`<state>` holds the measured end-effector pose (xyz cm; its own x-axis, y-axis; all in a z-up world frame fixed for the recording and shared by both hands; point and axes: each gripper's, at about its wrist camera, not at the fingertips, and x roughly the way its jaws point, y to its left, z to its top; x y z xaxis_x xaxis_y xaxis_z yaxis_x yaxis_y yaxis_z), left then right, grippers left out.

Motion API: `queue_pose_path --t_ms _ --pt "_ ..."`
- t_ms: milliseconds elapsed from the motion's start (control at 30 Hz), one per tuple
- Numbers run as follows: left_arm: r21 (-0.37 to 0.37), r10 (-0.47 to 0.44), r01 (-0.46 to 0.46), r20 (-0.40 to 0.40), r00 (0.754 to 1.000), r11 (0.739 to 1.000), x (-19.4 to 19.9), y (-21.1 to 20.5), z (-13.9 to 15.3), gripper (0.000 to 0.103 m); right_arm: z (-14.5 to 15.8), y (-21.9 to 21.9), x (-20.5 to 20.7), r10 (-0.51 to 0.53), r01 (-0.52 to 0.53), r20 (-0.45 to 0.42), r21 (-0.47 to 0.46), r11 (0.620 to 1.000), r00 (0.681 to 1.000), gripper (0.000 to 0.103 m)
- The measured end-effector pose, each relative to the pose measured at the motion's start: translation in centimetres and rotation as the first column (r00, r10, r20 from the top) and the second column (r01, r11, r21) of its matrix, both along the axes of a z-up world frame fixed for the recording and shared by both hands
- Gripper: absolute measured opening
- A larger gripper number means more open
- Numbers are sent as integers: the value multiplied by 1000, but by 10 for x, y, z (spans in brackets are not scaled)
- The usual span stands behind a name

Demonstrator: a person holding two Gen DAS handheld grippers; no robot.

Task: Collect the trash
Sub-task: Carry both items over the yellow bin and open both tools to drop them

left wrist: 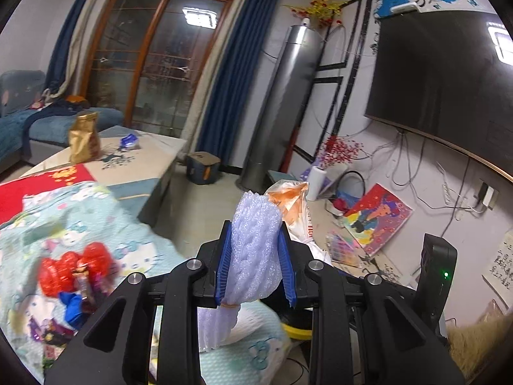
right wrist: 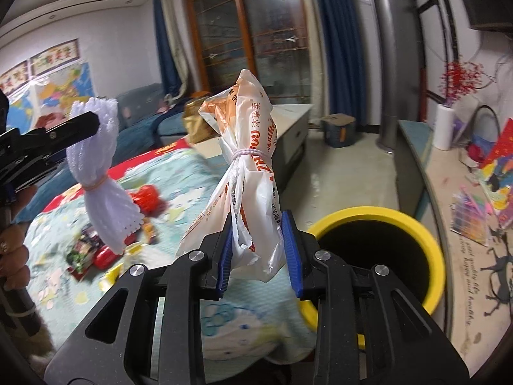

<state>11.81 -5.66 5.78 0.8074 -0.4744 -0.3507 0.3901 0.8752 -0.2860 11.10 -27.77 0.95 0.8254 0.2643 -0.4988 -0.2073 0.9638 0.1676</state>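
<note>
My left gripper (left wrist: 255, 268) is shut on a white foam net bundle (left wrist: 255, 243) tied with a rubber band; the bundle also shows at the left of the right wrist view (right wrist: 102, 166). My right gripper (right wrist: 258, 256) is shut on a white and orange plastic bag (right wrist: 247, 166) tied with a band, held upright in the air. The bag also shows behind the foam in the left wrist view (left wrist: 293, 205). A yellow-rimmed trash bin (right wrist: 400, 221) with a black inside stands just right of and below the right gripper. Its rim peeks out in the left wrist view (left wrist: 296, 332).
A table with a light blue cartoon cloth (right wrist: 179, 176) holds red wrappers (left wrist: 73, 269) and other small trash (right wrist: 86, 250). A gold bag (left wrist: 84, 138) stands on the far coffee table. A low cabinet (right wrist: 413, 147) with paintings lines the right wall under a TV (left wrist: 449, 73).
</note>
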Motion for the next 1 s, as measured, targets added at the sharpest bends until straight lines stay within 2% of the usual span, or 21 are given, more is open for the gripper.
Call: queue_pose_path --t_ms 467,1000 --pt "43 -124 127 -51 991 991 27 -70 -17 26 -11 -64 8 -195 194 -50 -11 981 980 23" --pt "66 -212 222 -131 968 973 48 -129 -49 27 -43 -116 32 -298 300 -165 -17 954 940 23"
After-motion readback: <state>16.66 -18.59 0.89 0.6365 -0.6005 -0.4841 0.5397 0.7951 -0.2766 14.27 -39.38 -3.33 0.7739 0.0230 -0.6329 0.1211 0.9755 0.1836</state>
